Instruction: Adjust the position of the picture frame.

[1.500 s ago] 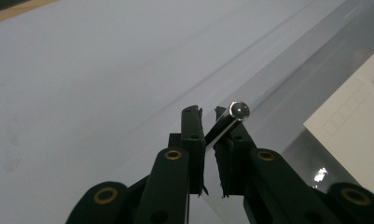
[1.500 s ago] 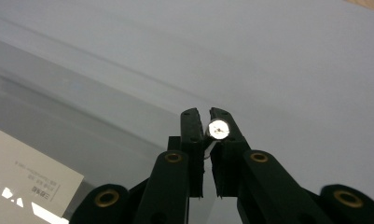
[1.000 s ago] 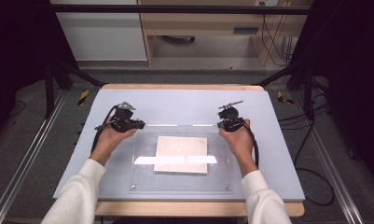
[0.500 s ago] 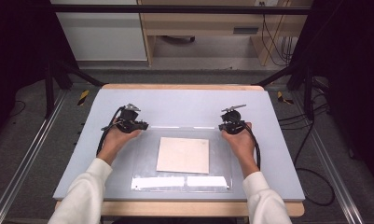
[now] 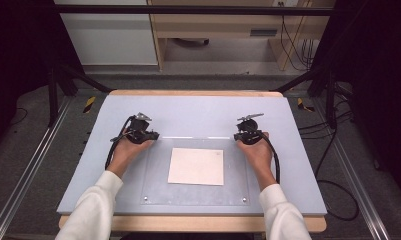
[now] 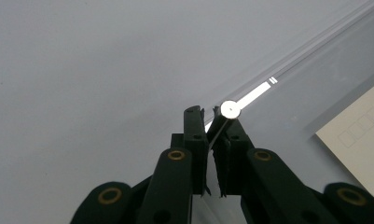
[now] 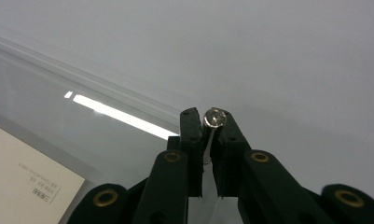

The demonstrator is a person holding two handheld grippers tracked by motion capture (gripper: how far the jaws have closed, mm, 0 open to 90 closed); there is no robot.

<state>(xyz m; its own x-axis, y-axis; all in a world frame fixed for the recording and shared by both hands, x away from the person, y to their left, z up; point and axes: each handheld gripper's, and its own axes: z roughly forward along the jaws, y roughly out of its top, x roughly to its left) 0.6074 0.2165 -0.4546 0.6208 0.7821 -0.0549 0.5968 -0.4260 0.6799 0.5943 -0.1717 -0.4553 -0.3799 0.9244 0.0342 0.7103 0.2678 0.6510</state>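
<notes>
A clear plastic sheet [image 5: 195,170] lies flat on the pale grey surface [image 5: 188,107], covering a cream sheet of paper [image 5: 196,166] that sits under its middle. The left gripper [image 5: 147,136] holds the sheet's far left corner, its jaws narrowed onto the thin edge beside a small round silver stud [image 6: 230,109]. The right gripper [image 5: 248,136] holds the far right corner the same way, its jaws pinched on the edge next to another stud [image 7: 214,117]. Two more studs mark the near corners. Both hands rest on the sheet, white sleeves trailing toward the surface's near edge.
</notes>
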